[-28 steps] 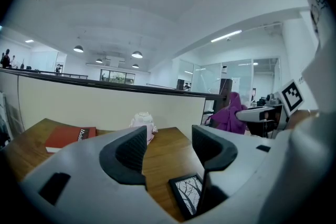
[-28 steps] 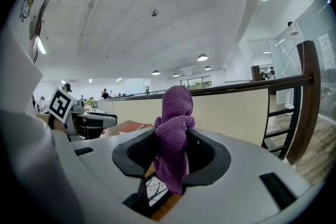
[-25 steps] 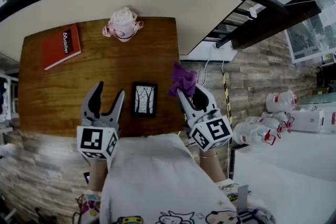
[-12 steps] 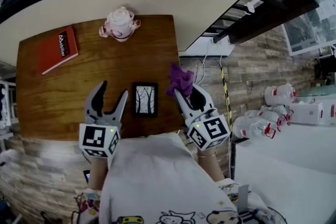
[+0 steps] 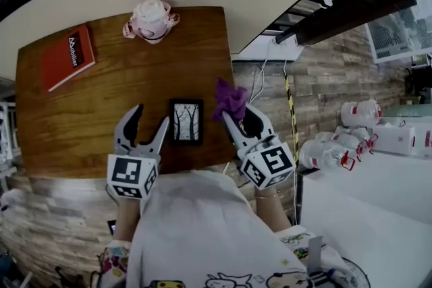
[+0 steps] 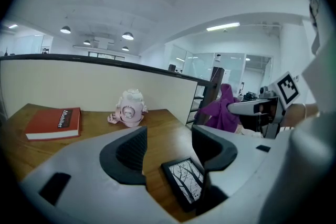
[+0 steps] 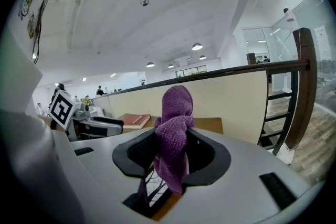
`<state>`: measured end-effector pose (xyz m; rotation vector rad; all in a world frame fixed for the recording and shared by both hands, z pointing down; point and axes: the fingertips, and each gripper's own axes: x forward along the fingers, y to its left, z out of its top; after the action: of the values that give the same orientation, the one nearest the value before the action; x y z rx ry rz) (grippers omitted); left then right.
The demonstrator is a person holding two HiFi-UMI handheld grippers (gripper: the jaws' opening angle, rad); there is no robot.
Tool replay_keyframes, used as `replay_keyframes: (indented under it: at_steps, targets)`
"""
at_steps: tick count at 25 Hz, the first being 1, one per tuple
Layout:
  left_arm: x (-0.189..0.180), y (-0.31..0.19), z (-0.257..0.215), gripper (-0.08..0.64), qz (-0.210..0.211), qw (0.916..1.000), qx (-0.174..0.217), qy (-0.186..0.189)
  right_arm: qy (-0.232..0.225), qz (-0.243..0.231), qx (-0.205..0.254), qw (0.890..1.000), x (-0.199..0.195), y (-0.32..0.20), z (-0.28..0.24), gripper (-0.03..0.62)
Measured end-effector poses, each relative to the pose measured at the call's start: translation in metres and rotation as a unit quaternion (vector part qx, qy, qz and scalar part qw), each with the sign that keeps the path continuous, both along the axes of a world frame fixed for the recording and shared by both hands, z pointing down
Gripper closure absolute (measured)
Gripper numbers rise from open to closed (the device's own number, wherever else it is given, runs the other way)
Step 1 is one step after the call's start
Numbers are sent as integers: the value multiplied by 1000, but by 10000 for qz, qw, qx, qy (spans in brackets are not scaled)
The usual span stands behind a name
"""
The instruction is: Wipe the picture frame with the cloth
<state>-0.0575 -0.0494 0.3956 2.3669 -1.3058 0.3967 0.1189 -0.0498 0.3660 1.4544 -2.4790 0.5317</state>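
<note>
1. Now the picture frame point(image 5: 186, 122) lies flat on the wooden worktop point(image 5: 101, 111) between the two grippers, its long axis running away from the person.
2. The right gripper point(image 5: 233, 119), jaws clamped on the purple cloth point(image 5: 230, 99), sits just right of the frame, so a leftward sweep should reach it.
3. The left gripper point(image 5: 149, 119), jaws apart and empty, has edged closer to the frame's left side than a second ago.

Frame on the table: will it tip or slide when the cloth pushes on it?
The frame lies flat on the table, so tipping looks unlikely. It seems thin and light, and the wood looks smooth, so it will probably slide under the cloth. The open left gripper beside it could likely brace it.
</note>
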Motion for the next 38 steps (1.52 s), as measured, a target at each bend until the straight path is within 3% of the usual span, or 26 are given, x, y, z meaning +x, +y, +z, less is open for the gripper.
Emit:
replay_keyframes:
  at_steps: [14,24,30,38]
  targets:
    - [21,21,96,325,385,9949,-898,-242,-32,-164,-524,9985,-12,-4,51,454]
    - [33,41,152,373,734,9858,-1420,-513,-111,-105,-903,9958,-12,5,85,454]
    - [34,49,173,409,799,9821,-1590,-615,-137,-61,-1016,9947,-12,10,96,454]
    - [41,53,175,463,960,9815,-1542,-611,-166,-2,-1066,9942,-13,12,101,454]
